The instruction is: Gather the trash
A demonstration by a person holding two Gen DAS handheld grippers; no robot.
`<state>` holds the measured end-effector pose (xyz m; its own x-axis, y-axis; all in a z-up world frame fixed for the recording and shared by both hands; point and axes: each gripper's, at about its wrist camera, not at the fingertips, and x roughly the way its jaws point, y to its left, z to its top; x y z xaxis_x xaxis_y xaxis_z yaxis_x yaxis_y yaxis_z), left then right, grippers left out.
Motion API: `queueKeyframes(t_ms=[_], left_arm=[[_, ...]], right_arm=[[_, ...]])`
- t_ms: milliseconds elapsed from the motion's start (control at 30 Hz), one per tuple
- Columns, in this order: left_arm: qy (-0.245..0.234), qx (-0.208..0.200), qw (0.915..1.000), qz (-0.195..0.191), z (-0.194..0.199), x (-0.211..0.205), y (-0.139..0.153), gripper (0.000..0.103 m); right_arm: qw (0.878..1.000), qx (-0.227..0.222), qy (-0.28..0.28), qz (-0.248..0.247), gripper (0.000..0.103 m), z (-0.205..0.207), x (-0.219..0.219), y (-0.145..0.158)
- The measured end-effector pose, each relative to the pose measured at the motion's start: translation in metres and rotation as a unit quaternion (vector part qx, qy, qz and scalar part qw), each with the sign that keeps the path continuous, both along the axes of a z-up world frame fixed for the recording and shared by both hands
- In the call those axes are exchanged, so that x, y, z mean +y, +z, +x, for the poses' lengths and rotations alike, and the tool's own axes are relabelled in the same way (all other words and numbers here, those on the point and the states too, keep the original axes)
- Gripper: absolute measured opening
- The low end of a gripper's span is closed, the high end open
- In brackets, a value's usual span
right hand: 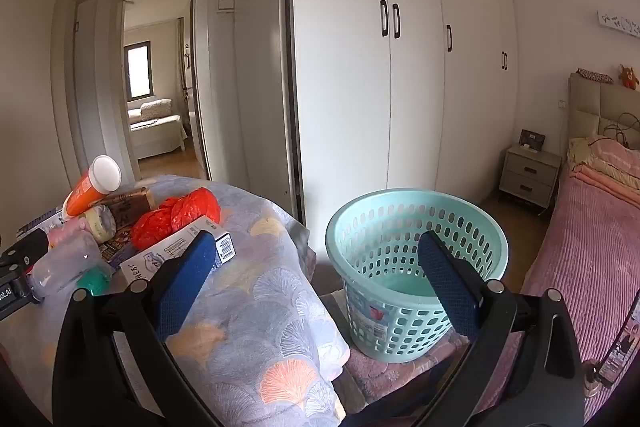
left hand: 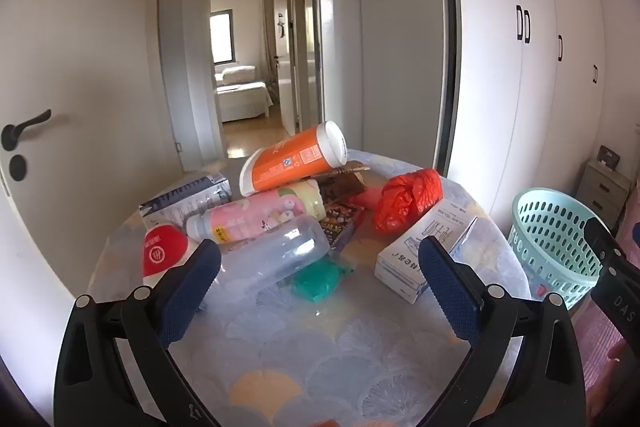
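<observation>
Left gripper (left hand: 320,271) wide, tilted down

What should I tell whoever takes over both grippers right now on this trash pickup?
Left gripper: open, empty, hanging over the near side of the table.
Right gripper: open, empty, between the table edge and the teal basket.
Trash, all on the table: orange cup on top of the pile, pink bottle, clear bottle, red bag, white box, green scrap, red-and-white cup.
Done: nothing; no trash shows in the basket.
Left: every piece. The clear bottle is nearest the left gripper.
</observation>
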<state>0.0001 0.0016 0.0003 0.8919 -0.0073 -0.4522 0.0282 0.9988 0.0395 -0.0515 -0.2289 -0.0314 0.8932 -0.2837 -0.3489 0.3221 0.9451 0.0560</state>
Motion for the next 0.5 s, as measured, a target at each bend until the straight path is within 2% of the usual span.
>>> queueKeyframes(t_ms=[367, 500], left_arm=[[-0.002, -0.012, 0.9999, 0.005, -0.008, -0.001, 0.000, 0.096], [-0.017, -0.017, 0.9997, 0.007, -0.004, -0.003, 0.002, 0.096]], right_arm=[[1.000, -0.006, -0.001, -0.014, 0.096, -0.003, 0.004, 0.003], [1.000, -0.004, 0.002, -0.014, 0.096, 0.003, 0.006, 0.004]])
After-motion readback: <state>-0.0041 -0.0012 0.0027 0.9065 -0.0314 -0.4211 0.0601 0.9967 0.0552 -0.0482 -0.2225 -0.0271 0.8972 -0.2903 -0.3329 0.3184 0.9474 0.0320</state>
